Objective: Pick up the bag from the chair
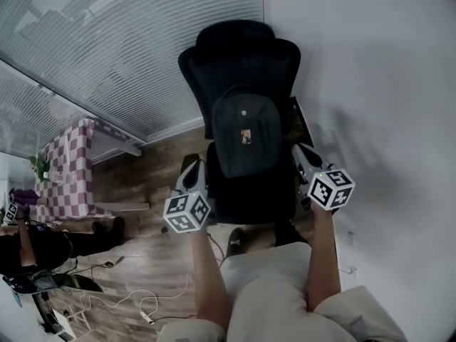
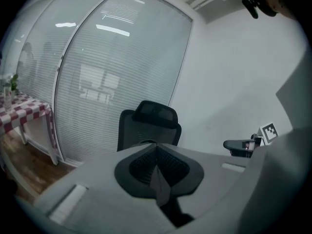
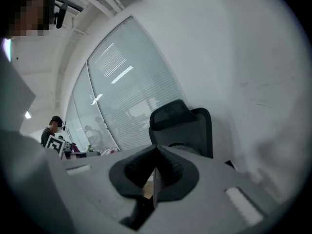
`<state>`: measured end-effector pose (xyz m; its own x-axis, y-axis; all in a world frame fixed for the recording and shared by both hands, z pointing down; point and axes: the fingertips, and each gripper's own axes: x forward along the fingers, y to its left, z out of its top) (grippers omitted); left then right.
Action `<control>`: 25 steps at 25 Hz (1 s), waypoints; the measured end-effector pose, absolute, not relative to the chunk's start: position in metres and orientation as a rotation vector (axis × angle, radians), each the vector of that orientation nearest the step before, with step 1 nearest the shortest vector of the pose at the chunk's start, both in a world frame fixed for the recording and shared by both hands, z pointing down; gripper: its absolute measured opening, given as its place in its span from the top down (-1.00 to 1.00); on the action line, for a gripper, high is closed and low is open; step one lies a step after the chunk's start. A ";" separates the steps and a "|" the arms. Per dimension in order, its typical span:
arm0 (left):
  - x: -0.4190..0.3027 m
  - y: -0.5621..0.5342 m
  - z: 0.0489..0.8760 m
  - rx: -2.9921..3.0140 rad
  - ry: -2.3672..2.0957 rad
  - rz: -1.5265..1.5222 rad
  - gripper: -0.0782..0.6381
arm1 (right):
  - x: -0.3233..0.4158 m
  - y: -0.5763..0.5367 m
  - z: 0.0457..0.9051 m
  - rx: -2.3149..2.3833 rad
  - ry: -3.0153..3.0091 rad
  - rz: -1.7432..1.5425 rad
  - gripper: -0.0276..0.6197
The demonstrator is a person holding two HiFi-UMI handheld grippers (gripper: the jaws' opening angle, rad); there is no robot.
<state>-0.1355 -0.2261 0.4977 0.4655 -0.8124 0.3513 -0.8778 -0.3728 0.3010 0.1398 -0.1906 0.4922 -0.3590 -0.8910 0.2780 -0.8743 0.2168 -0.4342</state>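
Note:
A dark backpack (image 1: 246, 130) with a small tag stands on the seat of a black office chair (image 1: 242, 48), leaning on the backrest. My left gripper (image 1: 194, 172) is held at the seat's left side, near the bag's lower left corner, with its jaws shut and nothing between them. My right gripper (image 1: 305, 157) is at the seat's right side, also shut and holding nothing. In the left gripper view the shut gripper (image 2: 157, 172) hides the seat below the chair (image 2: 148, 126). The right gripper view shows the shut gripper (image 3: 155, 173) in front of the chair (image 3: 183, 123).
A glass wall with blinds (image 1: 128, 48) runs behind and to the left of the chair, and a white wall (image 1: 370, 84) stands at the right. A table with a checked cloth (image 1: 68, 173) is at the left. A person (image 1: 28, 242) and cables (image 1: 135, 298) are on the wooden floor.

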 end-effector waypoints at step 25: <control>-0.109 -0.304 0.701 2.178 -1.379 0.453 0.76 | 0.210 -0.334 0.675 -1.735 2.474 -1.006 0.91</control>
<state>-0.1090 -0.3039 0.7009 0.4260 -0.7315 0.5325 -0.9047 -0.3478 0.2459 0.2096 -0.3341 0.6750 -0.4060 -0.8323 0.3773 -0.8595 0.2076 -0.4671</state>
